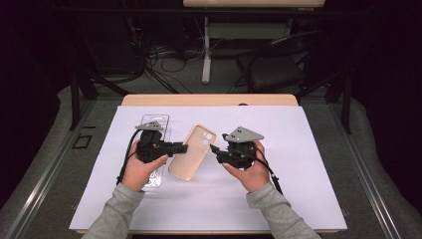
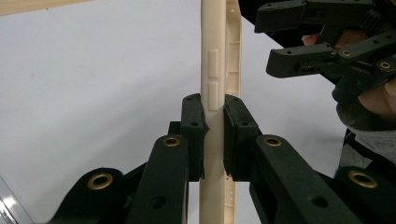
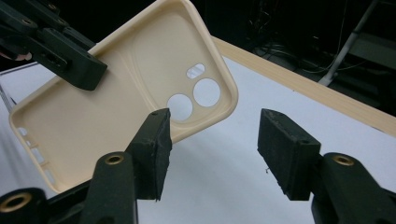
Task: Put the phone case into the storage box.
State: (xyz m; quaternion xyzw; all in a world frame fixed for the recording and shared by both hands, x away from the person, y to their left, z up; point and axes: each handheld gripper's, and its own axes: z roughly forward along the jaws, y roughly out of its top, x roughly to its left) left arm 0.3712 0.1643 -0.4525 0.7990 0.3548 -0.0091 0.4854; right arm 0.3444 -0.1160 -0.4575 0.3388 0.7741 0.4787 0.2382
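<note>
Beige phone case, seemingly unbranded, is clamped by the left claw; right claw gapes empty.

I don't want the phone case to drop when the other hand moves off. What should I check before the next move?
1. Left gripper shut on the phone case edge: ok.
2. Right gripper fingers clear of the case: ok, open, nothing between them.
3. Case lifted off the white sheet: ok.
4. Grip firm enough to hold alone: cannot tell.
5. Clear tray out of the way: ok, under the left hand.
</note>
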